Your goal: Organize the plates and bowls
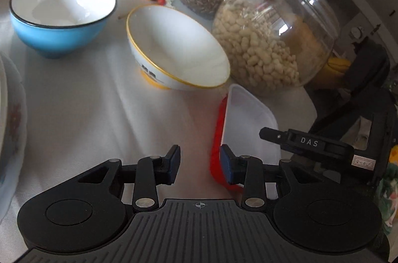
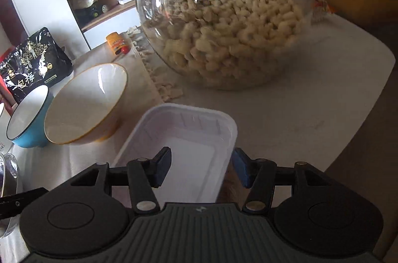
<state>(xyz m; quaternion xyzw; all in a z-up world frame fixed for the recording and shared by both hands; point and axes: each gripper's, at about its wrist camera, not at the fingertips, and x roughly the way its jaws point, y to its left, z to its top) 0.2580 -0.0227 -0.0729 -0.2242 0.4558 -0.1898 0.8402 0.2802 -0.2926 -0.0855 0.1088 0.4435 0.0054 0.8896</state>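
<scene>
Bowls sit on the grey-white tablecloth (image 1: pixel 87 113) in the left wrist view: a blue bowl (image 1: pixel 59 16) far left, a yellow-rimmed bowl (image 1: pixel 176 48) tilted beside it, near a glass jar of pale nuts (image 1: pixel 271 38). The left gripper (image 1: pixel 200 163) angles down over bare cloth, jaws apart and empty, a white tray with red rim (image 1: pixel 248 123) just right of it.

Right wrist view: the right gripper (image 2: pixel 201 167) tilts down, jaws parted astride the tray's (image 2: pixel 189 133) right wall, not pressing. Both bowls (image 2: pixel 84 103) lie to the left.
</scene>
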